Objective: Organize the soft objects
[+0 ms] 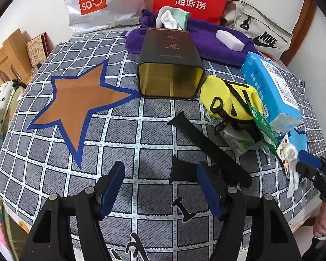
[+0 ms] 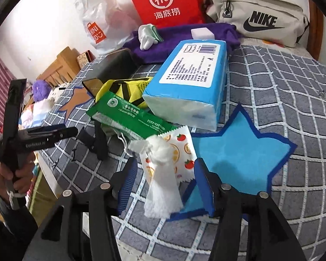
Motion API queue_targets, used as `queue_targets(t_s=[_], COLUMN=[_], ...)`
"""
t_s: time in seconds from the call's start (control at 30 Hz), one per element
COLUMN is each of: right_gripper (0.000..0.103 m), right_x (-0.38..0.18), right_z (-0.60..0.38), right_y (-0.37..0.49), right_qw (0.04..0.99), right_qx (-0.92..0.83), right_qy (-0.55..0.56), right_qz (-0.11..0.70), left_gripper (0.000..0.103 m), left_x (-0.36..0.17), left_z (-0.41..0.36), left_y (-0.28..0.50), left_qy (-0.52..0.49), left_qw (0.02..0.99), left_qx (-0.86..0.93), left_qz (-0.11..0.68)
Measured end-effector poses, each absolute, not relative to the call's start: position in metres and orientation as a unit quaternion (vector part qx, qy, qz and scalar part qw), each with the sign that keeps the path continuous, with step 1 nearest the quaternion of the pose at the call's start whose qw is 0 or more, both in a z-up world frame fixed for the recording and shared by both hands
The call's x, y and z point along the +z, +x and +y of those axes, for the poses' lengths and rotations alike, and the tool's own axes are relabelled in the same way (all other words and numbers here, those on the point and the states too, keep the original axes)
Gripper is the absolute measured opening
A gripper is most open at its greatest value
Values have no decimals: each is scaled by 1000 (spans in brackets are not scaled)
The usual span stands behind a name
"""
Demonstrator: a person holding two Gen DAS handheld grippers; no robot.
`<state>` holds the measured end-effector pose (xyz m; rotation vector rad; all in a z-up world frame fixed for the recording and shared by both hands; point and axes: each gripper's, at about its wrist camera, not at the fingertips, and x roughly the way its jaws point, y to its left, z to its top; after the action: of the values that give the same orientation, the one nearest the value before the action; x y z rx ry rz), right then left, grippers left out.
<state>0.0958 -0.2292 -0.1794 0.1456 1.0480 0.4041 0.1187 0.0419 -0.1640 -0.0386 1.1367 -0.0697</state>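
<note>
Checked bedding point(image 1: 119, 143) carries a blue star patch point(image 2: 239, 152), seemingly a drop spot. Right tool point(image 2: 165, 180) stands apart around a loose tissue point(image 2: 160, 187); left tool point(image 1: 160, 187) gapes empty.

The yellow pouch point(image 2: 128, 89) is lying mostly hidden behind the green packet point(image 2: 128, 115) and blue tissue pack point(image 2: 189, 80), the dark tin point(image 2: 115, 65) is showing only partly behind it, and the tissue pack's label print is blurring beyond reading.

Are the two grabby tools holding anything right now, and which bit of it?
Nothing is held. The left tool is open over the checked cloth. The right tool is open around the crumpled white tissue from the fruit-printed packet, pads not pressing it.
</note>
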Motion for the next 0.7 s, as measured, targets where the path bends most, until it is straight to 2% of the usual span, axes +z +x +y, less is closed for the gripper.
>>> queue_targets(t_s=[0.03, 0.07, 0.1, 0.37, 0.57, 0.7], right_gripper=[52, 42, 16, 15, 18, 18], right_x=[-182, -185, -188, -153, -147, -163], right_z=[-226, -220, -214, -229, -254, -254], right_y=[98, 100, 101, 89, 86, 91], right_qw=[844, 843, 842, 874, 875, 848], right_qx=[192, 192, 196, 199, 181, 204], right_qy=[64, 53, 42, 75, 105, 131], right_qz=[497, 500, 500, 438, 438, 470], left_gripper=[67, 67, 67, 67, 67, 67], left_x=[-164, -165, -165, -164, -171, -177], left_z=[42, 42, 43, 50, 39, 30], left_y=[119, 119, 119, 116, 107, 101], left_qy=[-19, -19, -18, -27, -5, -22], left_qw=[842, 841, 841, 841, 832, 820], left_qx=[-33, -33, -33, -41, -55, -84], left_qz=[538, 539, 540, 538, 552, 566])
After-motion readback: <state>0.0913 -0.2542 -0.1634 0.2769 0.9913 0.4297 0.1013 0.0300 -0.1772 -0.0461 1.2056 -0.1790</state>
